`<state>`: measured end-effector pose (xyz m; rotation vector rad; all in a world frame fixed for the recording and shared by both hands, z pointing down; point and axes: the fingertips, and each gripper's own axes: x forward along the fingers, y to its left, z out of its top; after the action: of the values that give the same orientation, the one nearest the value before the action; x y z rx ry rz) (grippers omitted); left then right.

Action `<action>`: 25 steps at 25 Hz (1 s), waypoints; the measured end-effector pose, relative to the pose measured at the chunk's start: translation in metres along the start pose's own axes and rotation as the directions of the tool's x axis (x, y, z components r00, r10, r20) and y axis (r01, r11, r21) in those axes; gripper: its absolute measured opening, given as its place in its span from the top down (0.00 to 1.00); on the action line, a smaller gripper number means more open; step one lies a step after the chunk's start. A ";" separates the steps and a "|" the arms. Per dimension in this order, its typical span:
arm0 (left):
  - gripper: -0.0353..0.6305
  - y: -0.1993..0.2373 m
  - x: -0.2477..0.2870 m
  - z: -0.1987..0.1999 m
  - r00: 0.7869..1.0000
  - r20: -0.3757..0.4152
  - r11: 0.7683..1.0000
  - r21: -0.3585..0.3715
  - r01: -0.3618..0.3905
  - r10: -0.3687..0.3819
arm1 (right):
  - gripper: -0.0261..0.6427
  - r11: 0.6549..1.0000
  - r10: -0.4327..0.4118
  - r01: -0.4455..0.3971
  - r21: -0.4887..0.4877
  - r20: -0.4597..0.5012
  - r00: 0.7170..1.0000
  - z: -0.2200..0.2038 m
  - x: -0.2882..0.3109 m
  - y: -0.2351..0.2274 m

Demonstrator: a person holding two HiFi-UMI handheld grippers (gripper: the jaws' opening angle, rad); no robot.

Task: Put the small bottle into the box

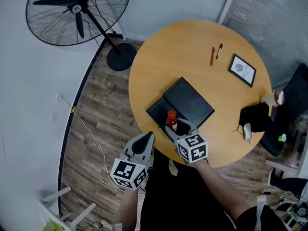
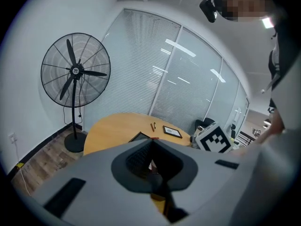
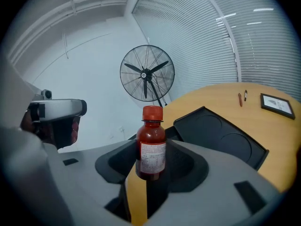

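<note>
Right gripper clamps the small bottle upright by its body, red cap up, at the worktop's 6 o'clock edge. I'd judge that's to lower it cleanly into the open black box just beyond, at 12 o'clock. Left gripper hangs closed and empty off the rim at 7 o'clock. The white label's print is too small to read.
</note>
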<state>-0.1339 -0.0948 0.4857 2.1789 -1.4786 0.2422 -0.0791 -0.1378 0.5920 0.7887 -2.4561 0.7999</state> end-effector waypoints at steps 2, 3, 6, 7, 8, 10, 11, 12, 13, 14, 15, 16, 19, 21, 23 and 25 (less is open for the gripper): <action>0.96 0.007 0.006 -0.002 1.000 -0.013 1.000 0.007 0.024 -0.024 | 0.65 1.000 -0.027 0.027 0.000 -0.009 1.000 -0.002 0.010 -0.006; 0.96 0.011 0.008 -0.003 0.999 -0.020 0.999 0.010 0.034 -0.034 | 0.65 0.999 -0.039 0.039 0.004 -0.014 0.999 -0.003 0.015 -0.008; 0.96 0.021 0.014 -0.005 0.997 -0.039 0.998 0.015 0.062 -0.061 | 0.65 0.997 -0.066 0.067 0.025 -0.032 0.997 -0.008 0.030 -0.013; 0.96 0.024 0.016 -0.006 0.996 -0.044 0.997 0.016 0.072 -0.071 | 0.65 0.997 -0.073 0.074 0.030 -0.039 0.997 -0.009 0.035 -0.014; 0.96 0.027 0.018 -0.006 0.995 -0.050 0.996 0.017 0.083 -0.083 | 0.65 0.996 -0.081 0.082 0.033 -0.045 0.996 -0.011 0.041 -0.015; 0.96 0.032 0.021 -0.007 0.993 -0.062 0.994 0.019 0.106 -0.105 | 0.65 0.994 -0.099 0.101 0.031 -0.057 0.993 -0.013 0.051 -0.016; 0.96 0.033 0.022 -0.008 0.991 -0.068 0.993 0.019 0.118 -0.116 | 0.65 0.993 -0.112 0.113 0.026 -0.063 0.992 -0.014 0.055 -0.018; 0.96 0.035 0.024 -0.009 0.989 -0.073 0.991 0.019 0.130 -0.128 | 0.65 0.992 -0.126 0.128 0.019 -0.069 0.990 -0.016 0.059 -0.020; 0.96 0.037 0.026 -0.010 0.987 -0.078 0.990 0.020 0.141 -0.139 | 0.65 0.990 -0.141 0.142 0.014 -0.075 0.987 -0.017 0.063 -0.022; 0.96 0.038 0.028 -0.011 0.985 -0.082 0.988 0.022 0.153 -0.150 | 0.65 0.988 -0.152 0.154 0.013 -0.082 0.985 -0.019 0.067 -0.025; 0.96 0.039 0.030 -0.011 0.983 -0.085 0.986 0.025 0.164 -0.161 | 0.65 0.987 -0.160 0.162 0.018 -0.089 0.983 -0.021 0.070 -0.028; 0.96 0.039 0.032 -0.012 0.981 -0.089 0.984 0.027 0.175 -0.172 | 0.65 0.985 -0.167 0.170 0.025 -0.095 0.981 -0.023 0.073 -0.030; 0.96 0.042 0.036 -0.017 0.974 -0.104 0.978 0.033 0.204 -0.200 | 0.65 0.981 -0.185 0.191 0.040 -0.119 0.975 -0.029 0.082 -0.037; 0.96 0.044 0.038 -0.018 0.970 -0.112 0.975 0.035 0.220 -0.215 | 0.65 0.978 -0.194 0.202 0.050 -0.134 0.972 -0.031 0.088 -0.039; 0.96 0.046 0.040 -0.018 0.967 -0.115 0.972 0.033 0.232 -0.227 | 0.65 0.976 -0.201 0.211 0.055 -0.151 0.968 -0.033 0.094 -0.041; 0.96 0.047 0.041 -0.018 0.965 -0.116 0.970 0.030 0.240 -0.235 | 0.65 0.975 -0.205 0.217 0.055 -0.170 0.964 -0.037 0.099 -0.041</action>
<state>-0.1584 -0.1337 0.5317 2.3120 -1.1486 0.3101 -0.1184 -0.1798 0.6900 0.9546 -2.1662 0.8418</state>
